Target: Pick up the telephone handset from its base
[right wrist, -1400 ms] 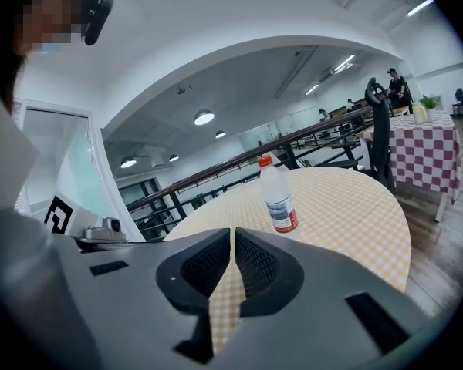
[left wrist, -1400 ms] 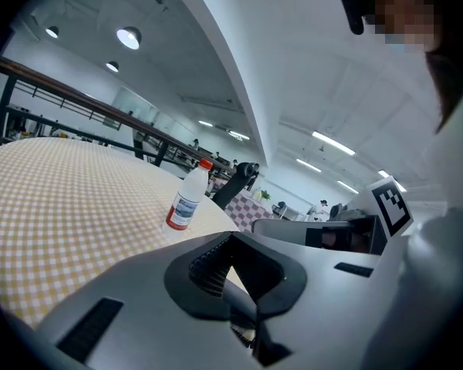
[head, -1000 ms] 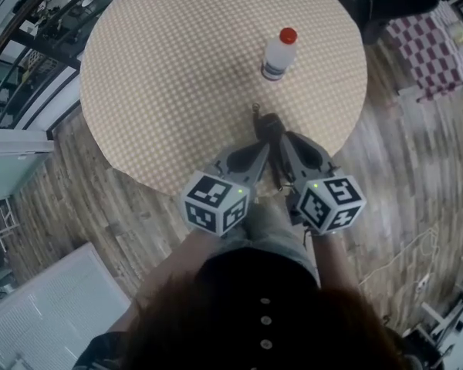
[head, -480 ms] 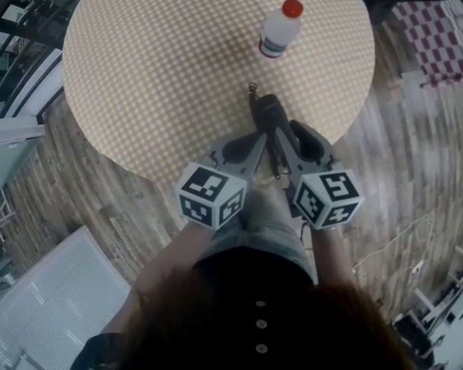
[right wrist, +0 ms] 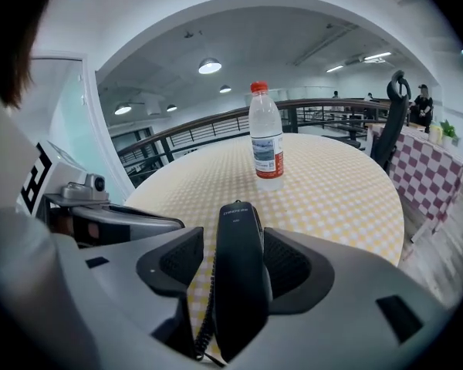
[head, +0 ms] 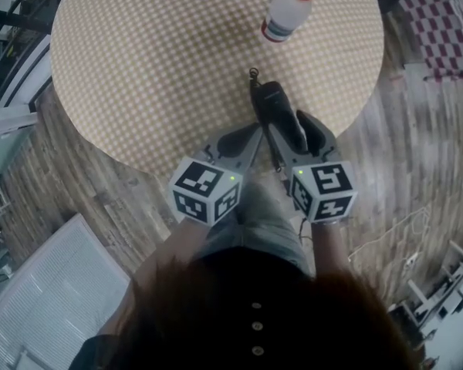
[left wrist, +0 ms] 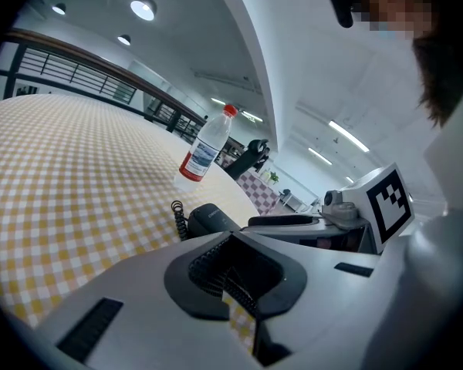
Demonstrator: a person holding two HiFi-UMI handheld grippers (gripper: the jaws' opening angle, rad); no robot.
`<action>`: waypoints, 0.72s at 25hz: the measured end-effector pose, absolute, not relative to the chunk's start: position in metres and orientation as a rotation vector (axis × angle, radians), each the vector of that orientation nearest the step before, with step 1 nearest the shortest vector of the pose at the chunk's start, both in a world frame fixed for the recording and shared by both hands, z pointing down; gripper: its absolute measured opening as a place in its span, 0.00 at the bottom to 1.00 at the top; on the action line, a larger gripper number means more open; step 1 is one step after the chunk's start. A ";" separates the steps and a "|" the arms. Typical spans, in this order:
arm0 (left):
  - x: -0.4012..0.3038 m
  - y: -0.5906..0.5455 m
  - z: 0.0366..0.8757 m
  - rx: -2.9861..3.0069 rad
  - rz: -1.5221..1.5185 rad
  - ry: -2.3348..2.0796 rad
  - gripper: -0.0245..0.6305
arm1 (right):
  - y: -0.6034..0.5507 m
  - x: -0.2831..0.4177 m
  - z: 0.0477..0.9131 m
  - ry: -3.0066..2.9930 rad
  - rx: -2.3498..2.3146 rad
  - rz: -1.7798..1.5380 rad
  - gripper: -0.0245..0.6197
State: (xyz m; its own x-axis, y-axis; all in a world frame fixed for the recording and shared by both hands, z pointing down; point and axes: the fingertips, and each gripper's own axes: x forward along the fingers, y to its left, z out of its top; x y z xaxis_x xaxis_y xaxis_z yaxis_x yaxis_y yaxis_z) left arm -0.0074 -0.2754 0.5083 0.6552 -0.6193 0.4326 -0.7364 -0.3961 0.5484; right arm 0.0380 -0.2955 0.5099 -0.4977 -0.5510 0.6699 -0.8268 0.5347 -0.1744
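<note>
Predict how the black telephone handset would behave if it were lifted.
The telephone handset looks like hard moulded plastic, so it should stay stiff. Its smooth, rounded shell may slip in a loose grip. The coiled cord at its end will probably stretch and tug back.

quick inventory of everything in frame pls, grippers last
table: 1, round, yellow-white checked cloth, fills upper head view
bottle: 1, clear with red cap, upright on table's far side
handset: 1, black, over table's near edge, between right gripper's jaws
cord: 1, black coil, at handset's far end
second table: 1, purple-white checked, upper right
left gripper: 1, grey, jaws shut, empty, left of handset
right gripper: 1, grey, jaws just opened wide, either side of handset
</note>
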 end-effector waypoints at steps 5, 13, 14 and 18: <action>-0.006 -0.278 0.513 2.119 0.189 -1.043 0.05 | -0.294 0.039 0.520 -2.189 1.079 0.655 0.41; -0.006 -0.284 0.522 2.095 0.170 -1.049 0.05 | -0.297 0.035 0.533 -2.145 1.015 0.599 0.43; -0.007 -0.284 0.523 2.091 0.170 -1.052 0.05 | -0.298 0.035 0.534 -2.143 1.013 0.600 0.43; -0.011 -0.286 0.525 2.071 0.162 -1.060 0.05 | -0.300 0.035 0.536 -2.117 1.003 0.584 0.42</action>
State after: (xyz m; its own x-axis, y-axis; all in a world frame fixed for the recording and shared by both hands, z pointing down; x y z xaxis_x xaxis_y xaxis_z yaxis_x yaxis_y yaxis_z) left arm -0.0108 -0.2858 0.5248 0.6428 -0.6315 0.4335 -0.7323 -0.3407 0.5896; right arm 0.0349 -0.3004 0.5365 -0.4454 -0.4755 0.7586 -0.7972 0.5963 -0.0943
